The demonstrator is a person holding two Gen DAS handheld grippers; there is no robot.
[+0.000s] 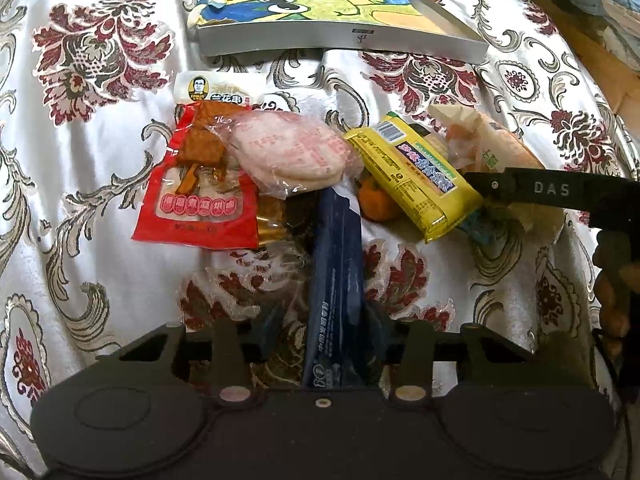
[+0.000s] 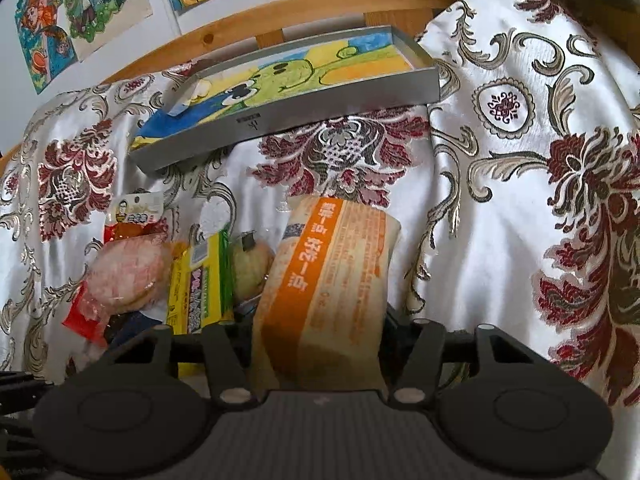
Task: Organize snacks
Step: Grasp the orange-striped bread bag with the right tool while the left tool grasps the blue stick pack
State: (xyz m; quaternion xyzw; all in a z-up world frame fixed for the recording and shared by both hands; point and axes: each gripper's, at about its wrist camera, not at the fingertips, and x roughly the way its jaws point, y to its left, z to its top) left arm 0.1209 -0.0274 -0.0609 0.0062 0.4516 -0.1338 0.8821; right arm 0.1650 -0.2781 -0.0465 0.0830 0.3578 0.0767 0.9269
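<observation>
A pile of snacks lies on the floral cloth (image 1: 100, 140): a red packet (image 1: 196, 188), pink round cakes in clear wrap (image 1: 288, 152), a yellow packet (image 1: 412, 172) and a small orange fruit (image 1: 376, 202). My left gripper (image 1: 332, 316) is shut on a dark navy packet (image 1: 336, 264) at the pile's near edge. My right gripper (image 2: 320, 328) is shut on a beige-and-orange packet (image 2: 328, 276) at the pile's right side. Behind the pile lies a shallow grey box (image 1: 340, 42) lined with a child's drawing; the grey box (image 2: 304, 108) holds no snack that I can see.
The cloth (image 2: 500, 220) drapes in folds and rises at the right. A wooden rail (image 2: 280, 12) runs behind the box, with drawings (image 2: 80, 12) on the wall above. A hand (image 1: 612, 300) holds the right gripper's black body (image 1: 560, 192) at the right edge.
</observation>
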